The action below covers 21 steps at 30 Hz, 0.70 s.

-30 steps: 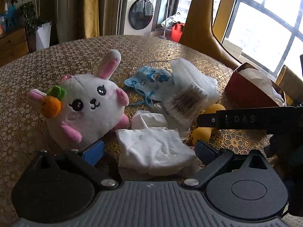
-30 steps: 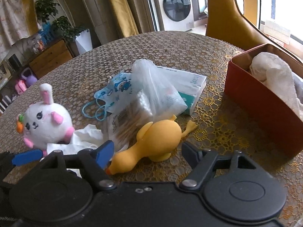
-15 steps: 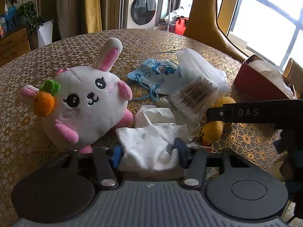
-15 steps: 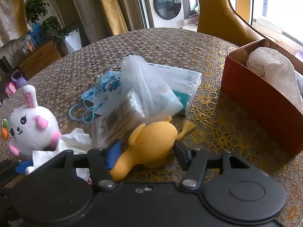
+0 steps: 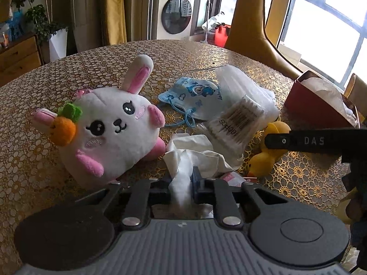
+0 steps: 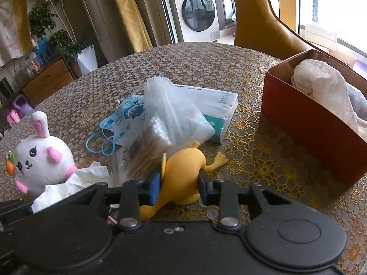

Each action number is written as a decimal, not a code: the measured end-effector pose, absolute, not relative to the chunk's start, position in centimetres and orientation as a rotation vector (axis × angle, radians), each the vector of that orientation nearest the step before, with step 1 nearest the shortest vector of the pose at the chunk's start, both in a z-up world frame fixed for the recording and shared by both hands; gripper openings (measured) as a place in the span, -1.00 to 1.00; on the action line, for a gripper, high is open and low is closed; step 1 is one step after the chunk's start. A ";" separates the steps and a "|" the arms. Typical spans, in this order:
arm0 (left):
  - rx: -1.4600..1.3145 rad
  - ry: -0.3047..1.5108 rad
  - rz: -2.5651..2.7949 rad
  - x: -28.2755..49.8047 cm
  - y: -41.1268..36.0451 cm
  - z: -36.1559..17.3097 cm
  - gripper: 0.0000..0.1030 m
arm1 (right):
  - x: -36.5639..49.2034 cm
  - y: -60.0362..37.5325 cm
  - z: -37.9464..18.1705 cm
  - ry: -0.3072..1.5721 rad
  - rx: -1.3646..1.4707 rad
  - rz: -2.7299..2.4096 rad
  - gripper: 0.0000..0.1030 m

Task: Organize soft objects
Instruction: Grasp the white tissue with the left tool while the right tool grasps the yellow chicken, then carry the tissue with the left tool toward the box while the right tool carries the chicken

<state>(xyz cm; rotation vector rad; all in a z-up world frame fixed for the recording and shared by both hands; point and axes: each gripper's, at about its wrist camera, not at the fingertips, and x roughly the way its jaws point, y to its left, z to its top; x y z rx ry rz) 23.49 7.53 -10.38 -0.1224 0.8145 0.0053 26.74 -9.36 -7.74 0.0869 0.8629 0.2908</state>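
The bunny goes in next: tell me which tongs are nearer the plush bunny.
Left. The left tongs are clamped on the white tissue right beside the plush bunny. The right tongs grip the yellow rubber duck, farther off past the tissue.

The left tool has a ribbed grey body, black linkage arms, 2 silver screws and blue pads; the right tool is black, its side arm marked "DAS".

A home, probably a dining room: washing machine, curtains, wooden dresser, houseplants.
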 end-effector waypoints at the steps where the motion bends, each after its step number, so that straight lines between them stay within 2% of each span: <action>1: -0.125 0.812 0.005 23.4 7.6 -10.2 -0.71 | 26.6 -9.4 -7.7 0.860 0.087 0.292 -0.43; 21: -0.193 0.730 -0.014 21.0 8.3 -2.6 -0.72 | 21.3 -13.9 -1.4 0.769 0.163 0.405 -0.45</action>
